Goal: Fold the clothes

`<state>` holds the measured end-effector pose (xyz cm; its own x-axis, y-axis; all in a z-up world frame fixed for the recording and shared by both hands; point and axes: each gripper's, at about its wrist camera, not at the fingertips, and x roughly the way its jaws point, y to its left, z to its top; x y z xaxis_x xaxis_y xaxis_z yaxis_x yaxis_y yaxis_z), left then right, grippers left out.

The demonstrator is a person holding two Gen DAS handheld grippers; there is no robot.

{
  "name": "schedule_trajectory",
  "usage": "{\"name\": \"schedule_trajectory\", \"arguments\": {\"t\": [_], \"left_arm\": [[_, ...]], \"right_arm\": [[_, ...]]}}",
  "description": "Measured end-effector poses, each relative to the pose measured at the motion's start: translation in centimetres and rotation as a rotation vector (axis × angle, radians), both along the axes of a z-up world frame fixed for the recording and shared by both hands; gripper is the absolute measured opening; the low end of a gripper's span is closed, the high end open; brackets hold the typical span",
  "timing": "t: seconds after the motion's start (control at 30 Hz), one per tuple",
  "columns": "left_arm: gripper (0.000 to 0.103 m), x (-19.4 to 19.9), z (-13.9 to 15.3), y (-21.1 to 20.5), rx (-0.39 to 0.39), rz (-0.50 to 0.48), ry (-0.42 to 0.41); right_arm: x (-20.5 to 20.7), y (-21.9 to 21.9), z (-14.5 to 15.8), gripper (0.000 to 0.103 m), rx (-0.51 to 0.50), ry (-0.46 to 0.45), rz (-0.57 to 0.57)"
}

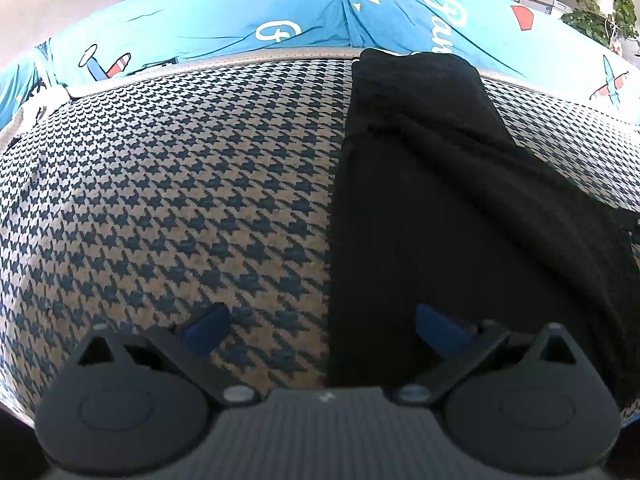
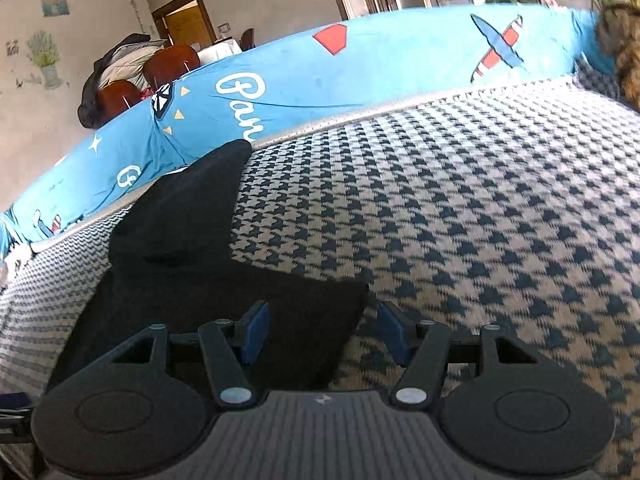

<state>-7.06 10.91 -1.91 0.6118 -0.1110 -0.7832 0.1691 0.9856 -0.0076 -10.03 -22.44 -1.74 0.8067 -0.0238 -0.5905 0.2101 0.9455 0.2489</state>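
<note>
In the left wrist view, the left gripper (image 1: 324, 330) is released, its blue pads (image 1: 206, 330) spread wide with nothing pinched between them. Below it we see the houndstooth cover (image 1: 180, 184) of the sofa seat, and running from the seat's back edge toward the near edge lies the black garment (image 1: 420, 208), a long dark strip with a folded layer on top at its far end. The left pad hangs over bare houndstooth and the right pad over the black cloth; we cannot tell whether either touches the fabric. Along the back edge of the seat stands the blue backrest cover (image 1: 240, 20) printed with stars, planes and white script. A potted plant (image 1: 600, 8) shows beyond the right end of the backrest.

In the right wrist view, the right gripper (image 2: 322, 332) is also released, jaws apart and empty. The black garment (image 2: 208, 264) lies on the left part of the seat, its near right corner reaching between the pads. To the right the houndstooth cover (image 2: 480, 208) is bare up to the blue backrest cover (image 2: 400, 64). At the far right corner we see a brown furry shape (image 2: 624, 48), too cropped to identify.
</note>
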Motion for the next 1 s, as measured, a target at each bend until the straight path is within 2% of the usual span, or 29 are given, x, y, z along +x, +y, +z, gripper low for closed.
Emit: {"name": "schedule_trajectory", "arguments": {"t": [0.27, 0.33, 0.4, 0.5, 0.6, 0.77, 1.0], "left_arm": [[0.103, 0.1, -0.1, 0.1, -0.002, 0.003, 0.001], [0.103, 0.2, -0.1, 0.0, -0.001, 0.004, 0.001], [0.103, 0.2, -0.1, 0.0, 0.000, 0.005, 0.001], [0.103, 0.3, -0.1, 0.0, 0.000, 0.003, 0.000], [0.103, 0.3, -0.1, 0.1, 0.000, 0.001, -0.001], [0.103, 0.3, 0.0, 0.1, -0.001, 0.002, 0.001], [0.103, 0.2, 0.2, 0.4, -0.013, 0.014, 0.001]], "right_arm": [[1.2, 0.9, -0.8, 0.058, -0.108, -0.018, 0.036], [1.2, 1.2, -0.8, 0.048, -0.120, -0.021, 0.050], [1.3, 1.3, -0.9, 0.030, -0.122, -0.025, 0.068], [1.3, 1.6, -0.8, 0.019, -0.127, -0.029, 0.091], [1.4, 2.0, -0.7, 0.015, -0.129, -0.035, 0.110], [0.9, 3.4, 0.5, 0.014, -0.112, -0.069, 0.165], [-1.0, 7.1, 3.4, 0.014, -0.049, -0.154, 0.321]]}}
